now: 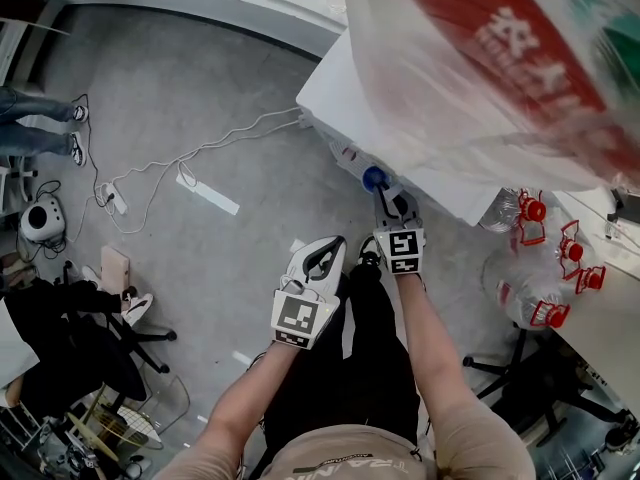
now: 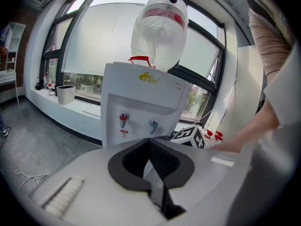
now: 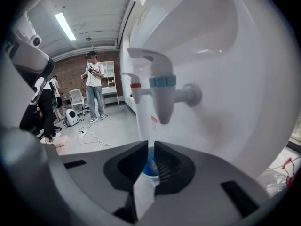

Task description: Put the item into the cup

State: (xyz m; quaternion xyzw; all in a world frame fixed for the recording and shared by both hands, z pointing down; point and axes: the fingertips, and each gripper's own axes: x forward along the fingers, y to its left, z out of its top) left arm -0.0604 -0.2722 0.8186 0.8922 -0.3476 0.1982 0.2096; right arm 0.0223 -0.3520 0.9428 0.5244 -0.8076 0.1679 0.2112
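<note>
**Right gripper** (image 3: 151, 155). Jaws drawn in on a blue cup (image 3: 150, 167), with only a sliver of blue and white showing between the pads. In the head view, a blue round at the jaw tips, at 12 o'clock from the gripper.

**Blue-collared tap** (image 3: 162, 97). At 12 o'clock above the cup, spout pointing straight down, near the rim but not touching. Red-marked tap (image 3: 135, 91) at 11 o'clock beside it.

**Governing relation.** Cup judged upright, long axis vertical and roughly in line with the blue spout. Item not separately visible (judged to be water from this tap). Fall line therefore straight down from 12 o'clock into the mouth. Right gripper nearer the tap but occupied, so working the tap likely to fall to the left.

**Left gripper** (image 2: 149, 149). Jaws pressed together, nothing between them. Set back at 8 o'clock from the right gripper in the head view, facing the white dispenser (image 2: 141, 86).

**Surroundings.**
- Inverted water bottle in a clear bag (image 2: 160, 27) atop the dispenser.
- Empty bottles with red handles (image 1: 545, 258) at 3 o'clock in the head view.
- White cables (image 1: 200, 153) on the grey floor at 10 o'clock.
- Standing person (image 3: 94, 86) far off in the right gripper view.
</note>
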